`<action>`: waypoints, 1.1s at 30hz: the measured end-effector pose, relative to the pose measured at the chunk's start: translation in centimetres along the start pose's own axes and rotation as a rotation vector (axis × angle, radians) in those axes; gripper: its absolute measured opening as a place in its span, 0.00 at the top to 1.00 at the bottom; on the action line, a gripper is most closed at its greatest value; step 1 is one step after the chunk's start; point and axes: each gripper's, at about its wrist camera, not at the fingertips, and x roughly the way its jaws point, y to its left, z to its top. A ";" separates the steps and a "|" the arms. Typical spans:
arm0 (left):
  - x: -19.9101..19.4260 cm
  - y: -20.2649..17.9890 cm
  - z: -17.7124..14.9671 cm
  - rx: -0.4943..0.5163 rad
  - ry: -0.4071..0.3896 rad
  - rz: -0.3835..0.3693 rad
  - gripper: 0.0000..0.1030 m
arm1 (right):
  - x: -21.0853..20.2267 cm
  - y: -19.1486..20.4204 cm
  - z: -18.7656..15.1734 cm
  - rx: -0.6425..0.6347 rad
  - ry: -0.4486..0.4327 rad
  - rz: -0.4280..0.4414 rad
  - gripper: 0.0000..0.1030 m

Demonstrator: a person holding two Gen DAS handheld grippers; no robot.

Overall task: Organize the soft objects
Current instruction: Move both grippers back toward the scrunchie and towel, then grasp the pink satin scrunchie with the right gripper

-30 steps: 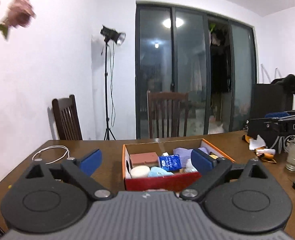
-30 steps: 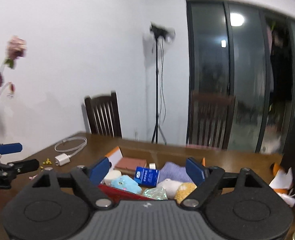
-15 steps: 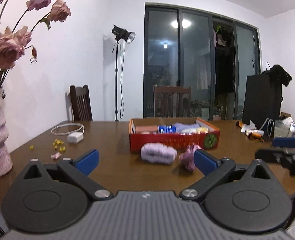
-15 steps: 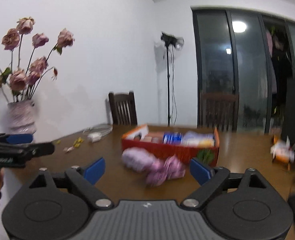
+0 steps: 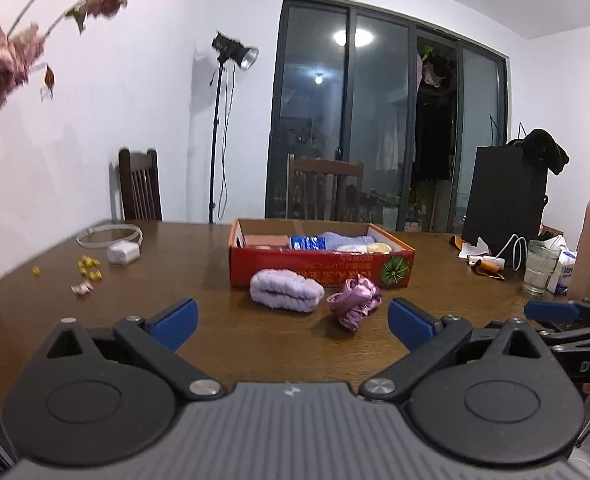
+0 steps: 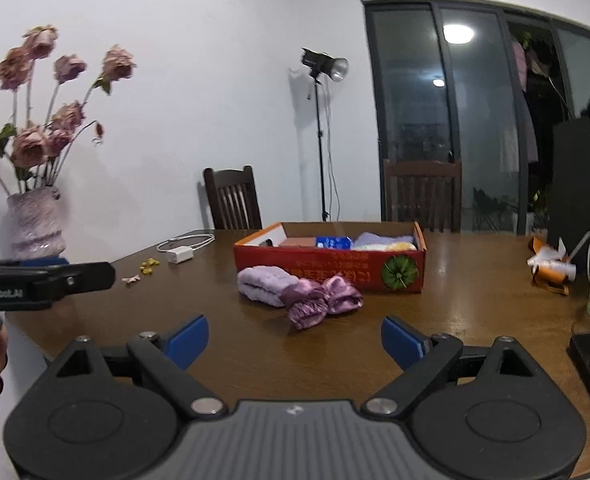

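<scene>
Landmark: red box [image 5: 319, 274] on wooden table [image 5: 215, 344].
Soft things: lilac towel roll [image 5: 286, 290] and purple satin scrunchie [image 5: 354, 299], just before the box.
Left gripper [image 5: 293, 318]: jaws wide, empty.
Right gripper [image 6: 294, 340]: jaws wide, empty.

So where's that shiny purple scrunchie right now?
The purple scrunchie lies on the wooden table, just in front of the red box; in the right wrist view it sits against the right end of the lilac fluffy roll.

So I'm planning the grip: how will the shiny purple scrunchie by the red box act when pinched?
The scrunchie looks crumpled and gathered, so it will probably squash and flop. Its satin sheen suggests it may slip between pads. It looks light and unlikely to roll.
</scene>
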 end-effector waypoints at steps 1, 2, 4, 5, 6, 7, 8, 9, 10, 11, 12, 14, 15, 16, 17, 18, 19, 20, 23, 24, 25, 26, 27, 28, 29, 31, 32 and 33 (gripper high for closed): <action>0.4 0.0 0.0 -0.009 0.006 -0.001 0.00 | 0.4 -0.4 -0.1 0.012 0.007 -0.009 0.09; 1.0 0.0 0.1 -0.018 0.013 -0.005 0.00 | 0.9 -0.7 -0.1 0.017 0.014 -0.018 0.09; 2.5 0.0 0.4 -0.033 0.035 -0.012 0.00 | 1.9 -1.4 -0.1 0.024 0.024 -0.031 0.10; 3.5 -0.1 0.6 -0.043 0.047 -0.020 0.00 | 2.5 -1.9 0.0 0.028 0.032 -0.034 0.11; 4.7 -0.2 0.9 -0.055 0.057 -0.031 0.00 | 3.2 -2.3 0.2 0.031 0.042 -0.033 0.11; 5.9 -0.3 1.2 -0.066 0.067 -0.039 0.00 | 4.0 -2.7 0.5 0.031 0.049 -0.031 0.12; 7.3 -0.3 1.5 -0.082 0.079 -0.047 0.00 | 4.9 -3.2 0.8 0.032 0.054 -0.030 0.12; 8.7 -0.4 1.7 -0.100 0.094 -0.046 0.00 | 5.8 -3.6 1.1 0.031 0.058 -0.029 0.15; 10.5 -0.4 1.9 -0.123 0.123 -0.045 0.02 | 6.9 -4.1 1.7 0.029 0.063 -0.026 0.17; 12.0 -0.4 2.1 -0.150 0.145 -0.057 0.04 | 7.9 -4.5 2.2 0.028 0.067 -0.022 0.18; 13.4 -0.4 2.1 -0.173 0.165 -0.069 0.09 | 9.2 -5.2 2.8 0.031 0.076 -0.017 0.19; 16.6 -0.6 2.2 -0.216 0.219 -0.095 0.18 | 12.1 -6.6 4.1 0.052 0.100 -0.004 0.20; 18.0 -0.8 2.0 -0.227 0.243 -0.102 0.22 | 13.8 -7.3 4.8 0.066 0.116 0.008 0.23; 19.3 -1.0 1.8 -0.233 0.269 -0.102 0.26 | 15.6 -7.9 5.4 0.080 0.131 0.023 0.27; 20.7 -1.2 1.6 -0.236 0.298 -0.100 0.28 | 17.5 -8.6 6.0 0.096 0.152 0.038 0.29; 21.8 -1.4 1.3 -0.238 0.322 -0.097 0.35 | 19.3 -9.1 6.5 0.109 0.171 0.055 0.30; 22.6 -1.6 0.9 -0.234 0.339 -0.099 0.40 | 20.7 -9.3 6.9 0.118 0.186 0.068 0.32; 23.1 -1.8 0.6 -0.224 0.350 -0.108 0.41 | 22.5 -9.6 7.2 0.130 0.207 0.079 0.32; 23.7 -2.6 -0.3 -0.174 0.365 -0.132 0.44 | 26.6 -9.7 7.3 0.132 0.270 0.114 0.39; 23.6 -2.9 -0.5 -0.153 0.368 -0.139 0.44 | 27.8 -9.6 7.0 0.121 0.298 0.120 0.46; 23.5 -3.1 -0.7 -0.138 0.369 -0.147 0.44 | 28.6 -9.5 6.8 0.111 0.321 0.123 0.53; 23.4 -3.4 -0.9 -0.119 0.370 -0.157 0.44 | 29.1 -9.4 6.5 0.104 0.339 0.124 0.55; 23.3 -3.6 -1.2 -0.103 0.374 -0.164 0.43 | 29.3 -9.5 6.0 0.101 0.359 0.126 0.57; 23.1 -3.8 -1.4 -0.091 0.381 -0.170 0.42 | 29.1 -9.6 5.5 0.103 0.371 0.126 0.57; 23.1 -4.0 -1.7 -0.084 0.389 -0.182 0.42 | 28.6 -9.8 5.0 0.111 0.372 0.125 0.57; 23.0 -4.1 -2.4 -0.090 0.408 -0.210 0.48 | 26.6 -10.6 3.9 0.165 0.346 0.123 0.65; 22.9 -4.3 -2.7 -0.087 0.395 -0.216 0.55 | 25.6 -11.0 3.4 0.194 0.338 0.130 0.70; 22.8 -4.4 -2.8 -0.083 0.400 -0.222 0.69 | 24.7 -11.3 2.9 0.213 0.328 0.137 0.78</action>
